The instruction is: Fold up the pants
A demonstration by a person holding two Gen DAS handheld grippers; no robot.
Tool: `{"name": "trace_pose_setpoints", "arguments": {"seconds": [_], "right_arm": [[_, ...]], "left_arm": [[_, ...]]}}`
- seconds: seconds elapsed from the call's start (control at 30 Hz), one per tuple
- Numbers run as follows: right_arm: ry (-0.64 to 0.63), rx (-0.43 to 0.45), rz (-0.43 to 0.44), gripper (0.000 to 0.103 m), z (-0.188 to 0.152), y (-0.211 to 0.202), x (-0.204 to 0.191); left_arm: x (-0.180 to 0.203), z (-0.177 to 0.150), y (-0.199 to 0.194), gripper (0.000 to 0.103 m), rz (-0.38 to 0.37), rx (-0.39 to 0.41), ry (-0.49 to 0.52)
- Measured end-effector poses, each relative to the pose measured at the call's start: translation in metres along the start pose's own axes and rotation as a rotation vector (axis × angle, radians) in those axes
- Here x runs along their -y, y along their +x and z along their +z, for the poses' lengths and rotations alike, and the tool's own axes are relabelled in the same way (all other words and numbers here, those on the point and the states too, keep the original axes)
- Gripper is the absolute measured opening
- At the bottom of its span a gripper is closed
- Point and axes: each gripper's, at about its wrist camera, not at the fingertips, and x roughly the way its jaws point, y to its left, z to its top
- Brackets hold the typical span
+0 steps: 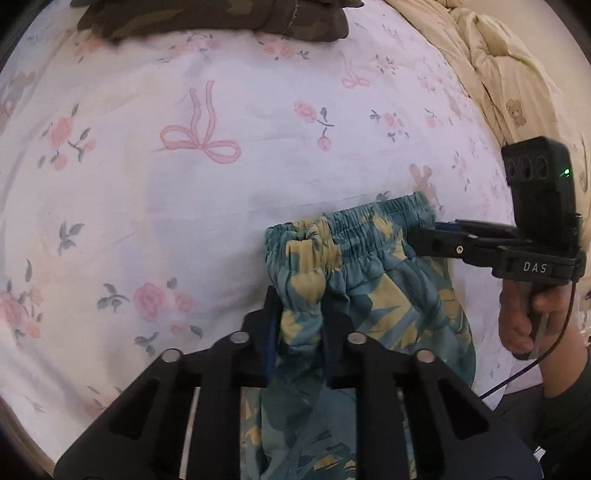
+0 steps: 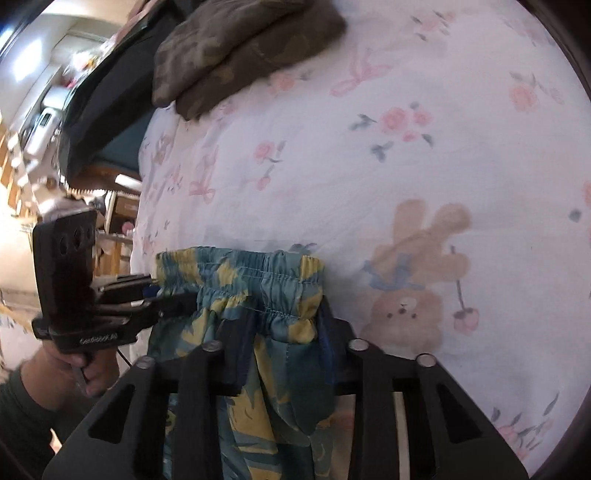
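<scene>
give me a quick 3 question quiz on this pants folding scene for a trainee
1. True or false: both tools grip the waistband of the teal and yellow pants.
2. Multiple choice: what lies at the far edge of the floral bedsheet? A) a camouflage garment B) a red towel C) a laptop
3. Fill in: the rest of the pants hangs ____ from the waistband, toward the cameras.

Key
1. True: the left tool pinches one end and the right tool the other.
2. A: the camouflage garment lies folded there.
3. down
</scene>
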Motion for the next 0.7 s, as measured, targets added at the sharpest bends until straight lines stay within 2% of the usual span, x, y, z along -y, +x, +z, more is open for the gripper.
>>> {"name": "trace_pose_setpoints", "arguments": {"seconds": [0.03, 0.17, 0.37, 0.5, 0.6, 0.7], "right_arm": [[-0.015, 0.003, -0.012, 0.02, 0.001, -0.003, -0.002], [-0.088, 0.035, -0.061, 0.019, 0.017, -0.021, -0.016], [-0.177, 0.112, -0.172, 0.019, 0.066, -0.059, -0.041], [-0.251, 0.188, -0.21, 0.019, 0.089, -0.09, -0.059], [-0.325, 0.191, -0.248, 0.019, 0.088, -0.101, -0.071], [-0.394, 0.189, -0.271, 0.019, 0.072, -0.106, -0.081]], "left_arm": [[0.002, 0.001, -0.004, 0.012, 0.007, 0.012, 0.017], [0.013, 0.016, -0.025, 0.012, 0.027, 0.075, 0.077], [0.029, 0.069, -0.058, 0.012, 0.078, 0.192, 0.194], [0.037, 0.097, -0.082, 0.013, 0.107, 0.282, 0.275], [0.044, 0.093, -0.087, 0.013, 0.128, 0.297, 0.347], [0.052, 0.075, -0.09, 0.013, 0.138, 0.326, 0.428]]}}
